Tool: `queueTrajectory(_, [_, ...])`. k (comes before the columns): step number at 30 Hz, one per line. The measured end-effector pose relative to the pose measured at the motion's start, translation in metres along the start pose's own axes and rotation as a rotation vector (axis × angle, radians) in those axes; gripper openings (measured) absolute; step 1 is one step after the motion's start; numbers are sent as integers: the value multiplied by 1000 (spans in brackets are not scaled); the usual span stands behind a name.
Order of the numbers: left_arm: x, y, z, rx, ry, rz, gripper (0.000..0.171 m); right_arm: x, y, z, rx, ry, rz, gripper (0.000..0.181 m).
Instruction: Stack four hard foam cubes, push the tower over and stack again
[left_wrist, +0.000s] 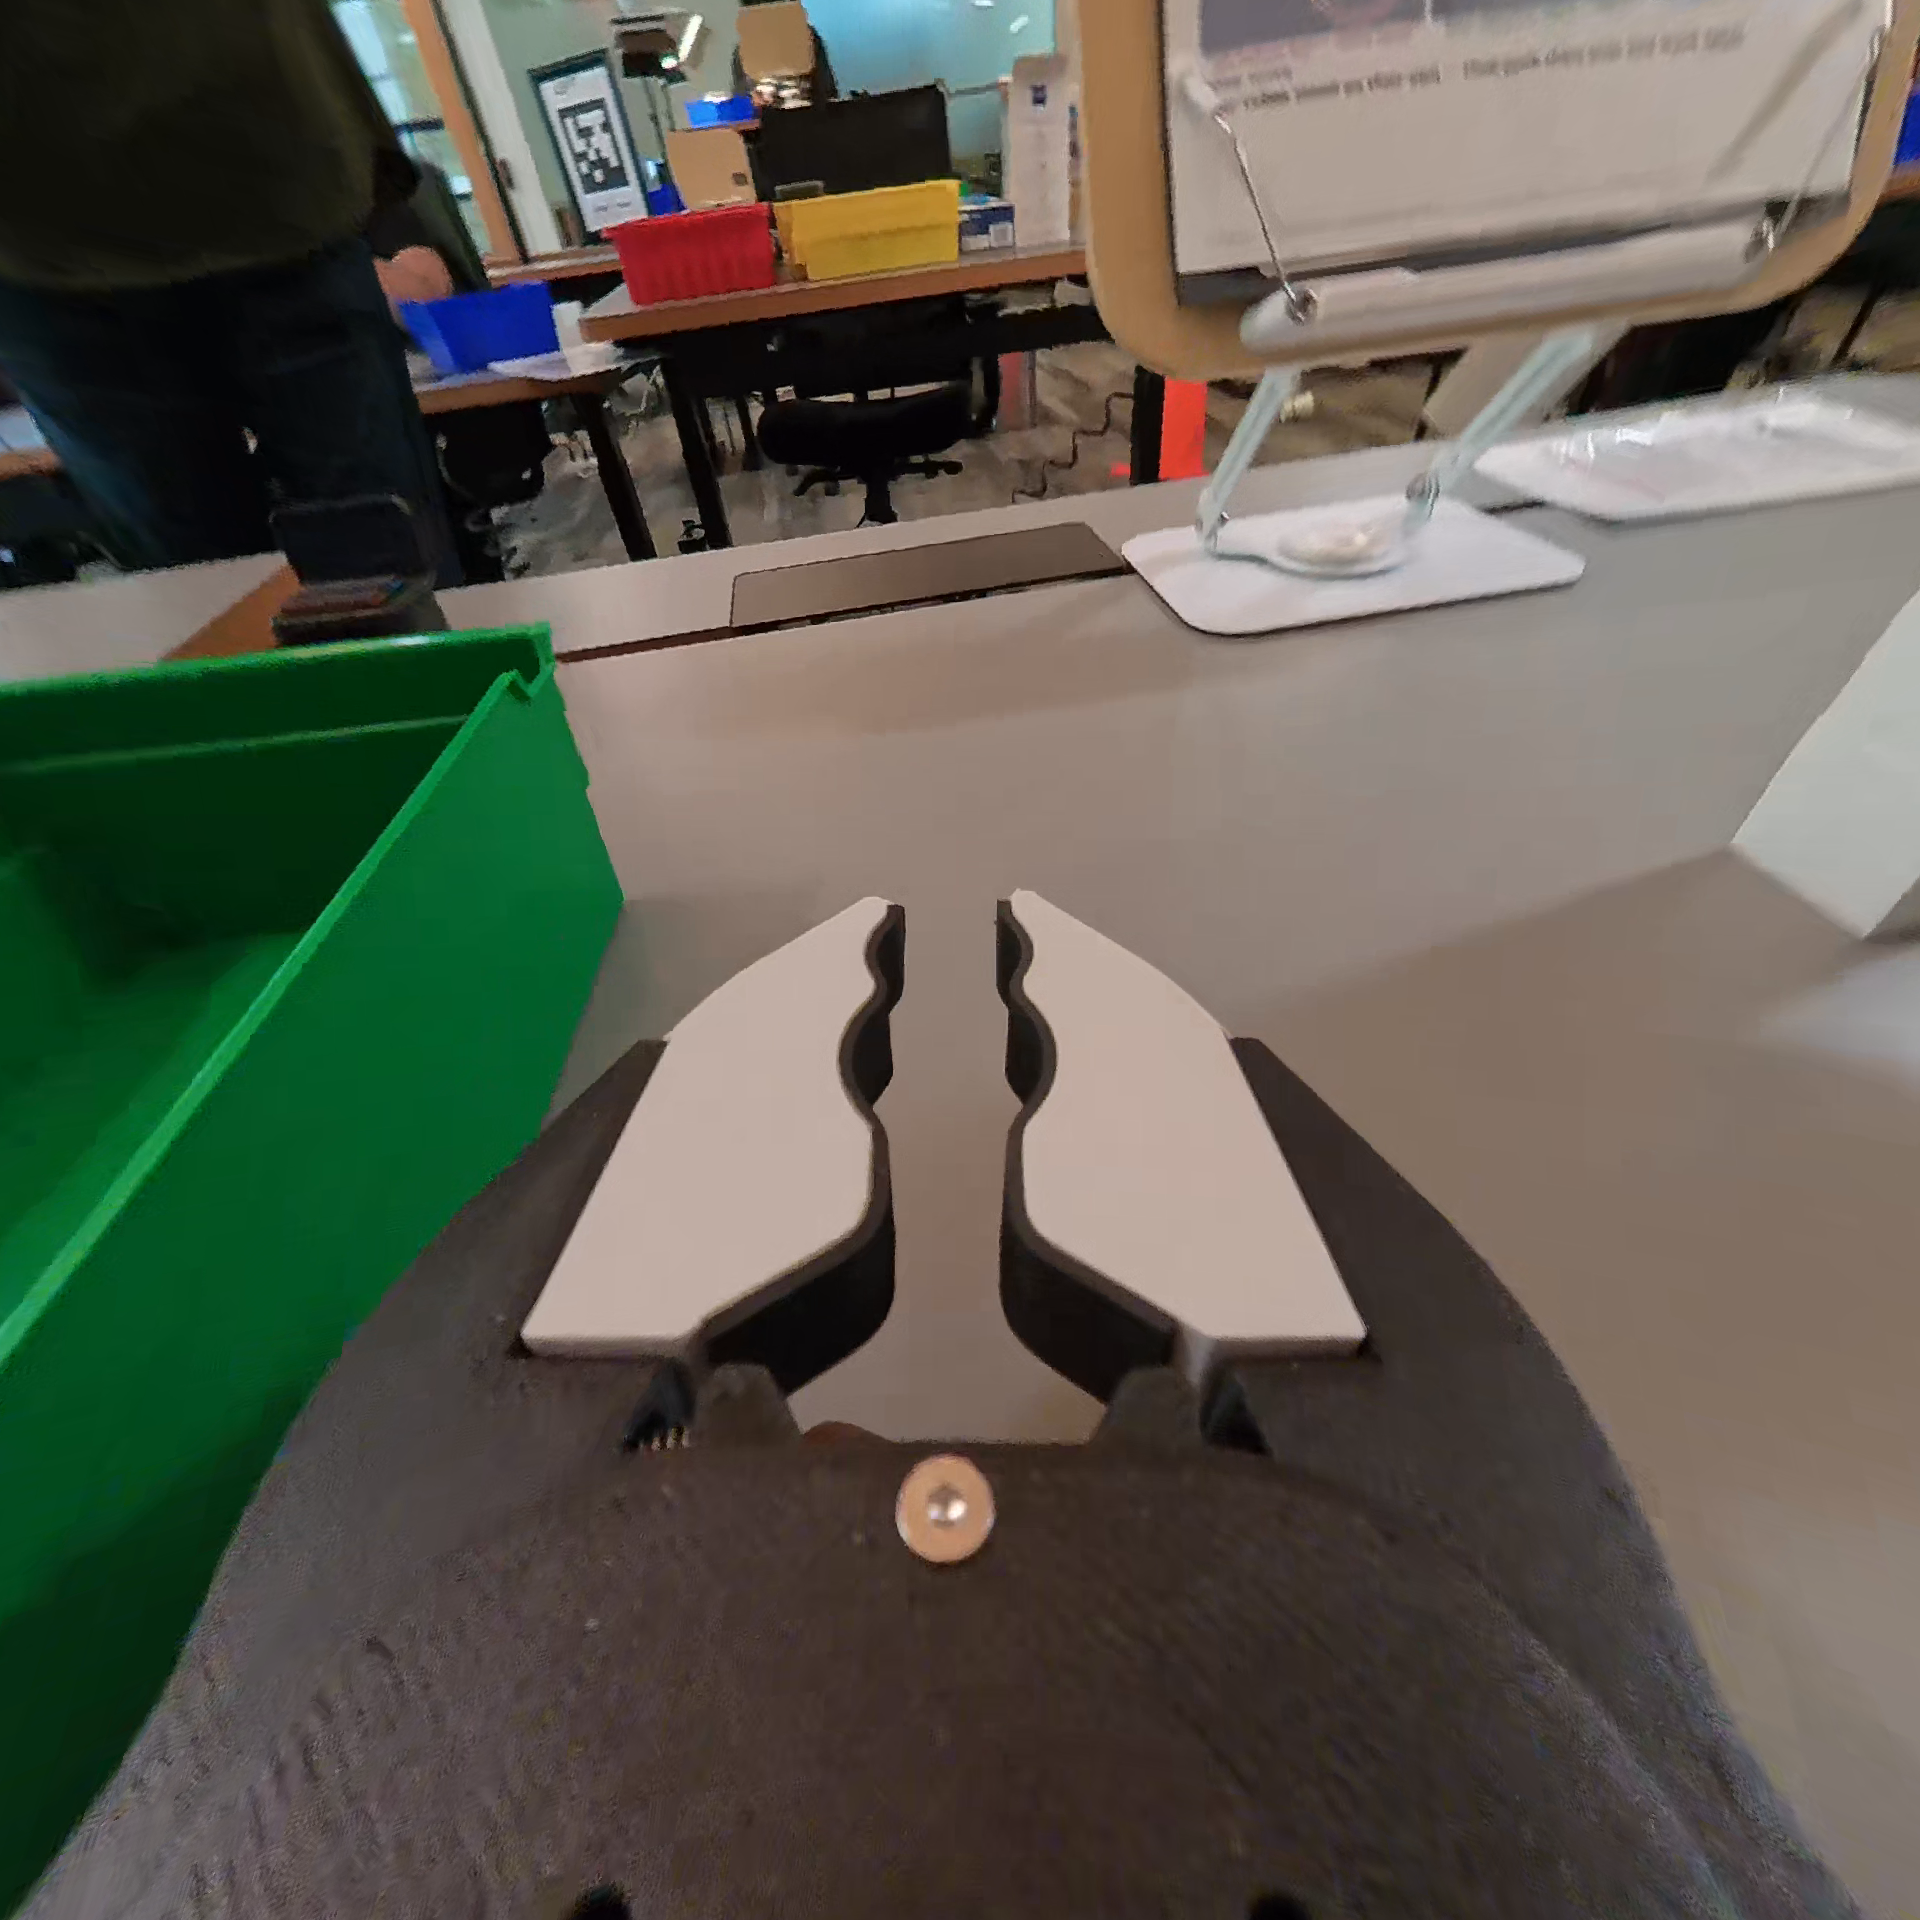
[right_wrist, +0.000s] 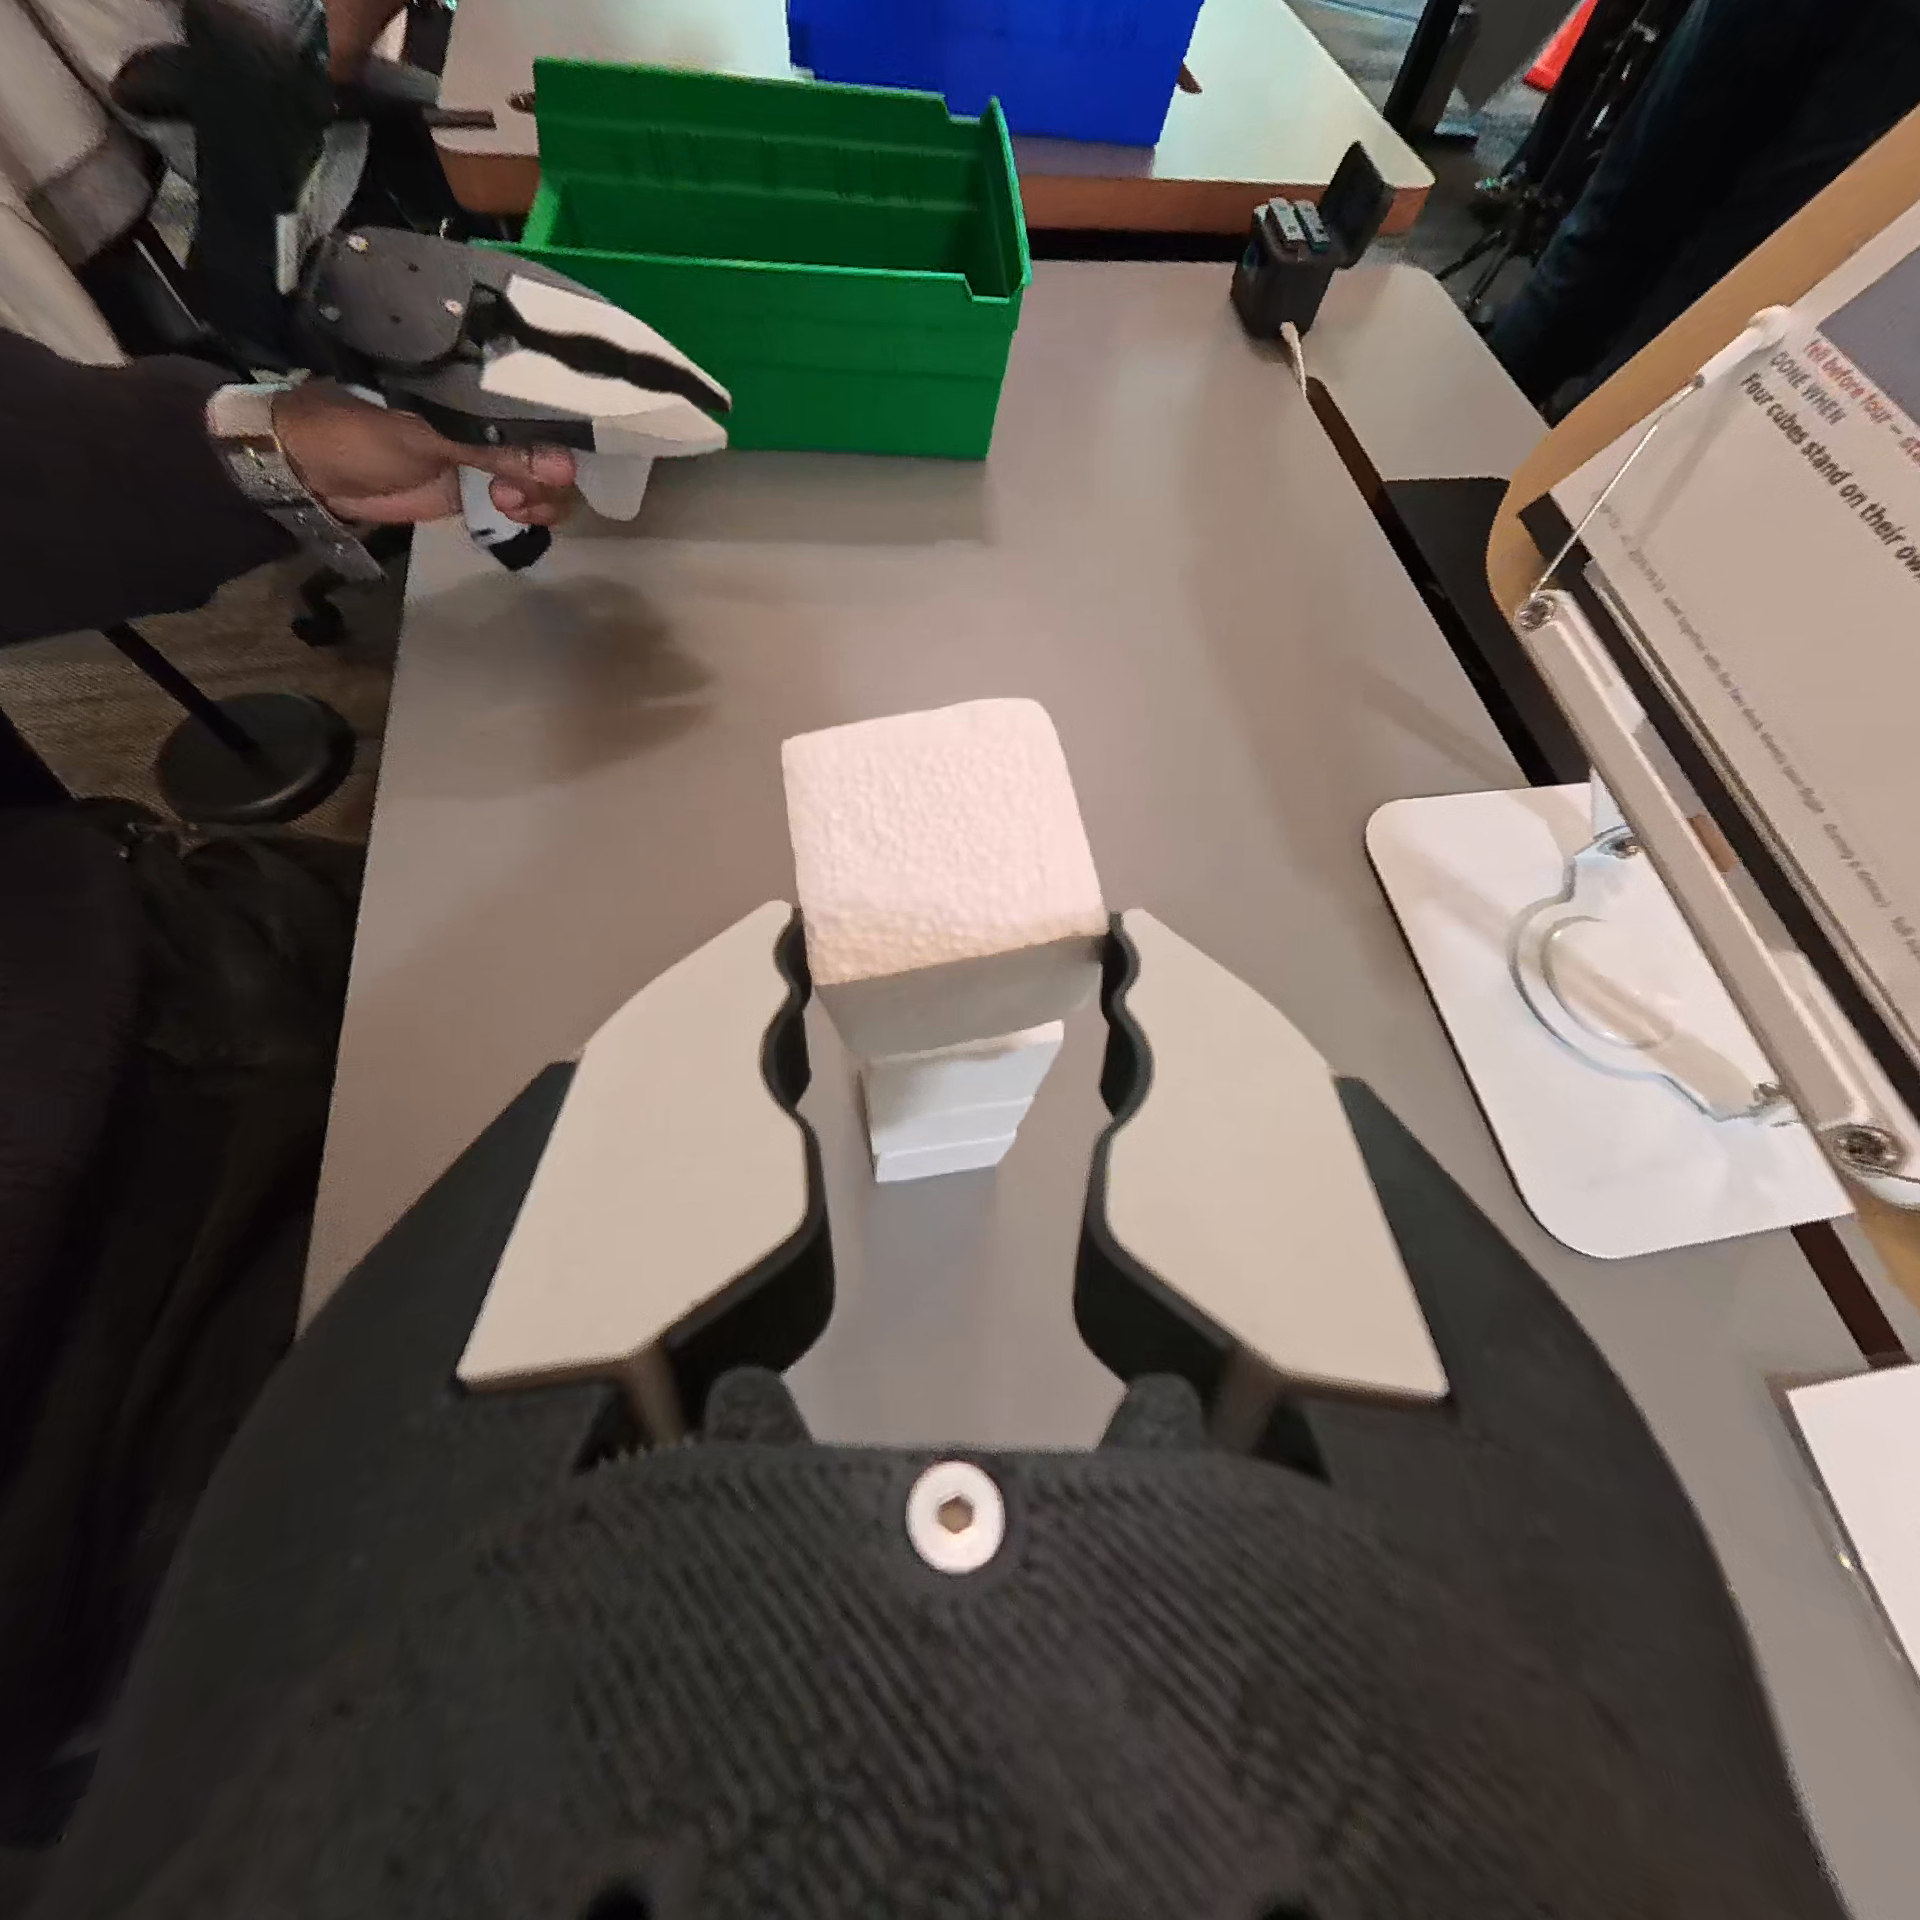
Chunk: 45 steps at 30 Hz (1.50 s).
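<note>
My right gripper (right_wrist: 951, 925) is shut on a white foam cube (right_wrist: 935, 831), held at the fingertips. The cube is on top of, or just above, a stack of more white cubes (right_wrist: 951, 1112) on the grey table (right_wrist: 1143, 582); I cannot tell if it touches them. My left gripper (left_wrist: 951, 914) is empty, its jaws a narrow gap apart, and it hovers over the table just right of a green bin (left_wrist: 312, 935). It also shows in the right wrist view (right_wrist: 717, 405), held by a hand in front of the green bin (right_wrist: 779, 301).
A document stand (right_wrist: 1766, 623) on a white base (right_wrist: 1475, 1091) stands at the table's right side. A small black device (right_wrist: 1288, 270) sits at the far edge, with a blue bin (right_wrist: 987, 62) on the table beyond. A person (left_wrist: 156, 312) stands behind the green bin. My hands' fingertips stand some 35 centimetres from each other. The white base (right_wrist: 1475, 1091) is closer to my right gripper, around 30 centimetres from its tips; the left tips are 45 centimetres off. My left wrist view (left_wrist: 1475, 597) looks at it from another angle.
</note>
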<state>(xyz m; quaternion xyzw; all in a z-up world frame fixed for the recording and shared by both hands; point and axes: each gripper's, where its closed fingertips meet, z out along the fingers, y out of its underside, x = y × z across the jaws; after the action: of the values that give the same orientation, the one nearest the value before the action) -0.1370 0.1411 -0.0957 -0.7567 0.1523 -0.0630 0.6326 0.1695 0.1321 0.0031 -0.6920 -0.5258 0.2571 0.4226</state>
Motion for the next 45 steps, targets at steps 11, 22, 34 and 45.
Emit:
queueTrajectory(11, [5,3,4,-7,17,-110,17,-4,4,1,29,-71,-24,55])
queueTrajectory(22, [2,8,3,-21,-3,-91,18,2,3,9,7,-64,-21,55])
queueTrajectory(34, [4,9,5,-28,9,-102,19,4,9,13,-4,-65,8,55])
queueTrajectory(45, [5,10,5,-37,4,-89,20,4,8,14,-4,-57,10,55])
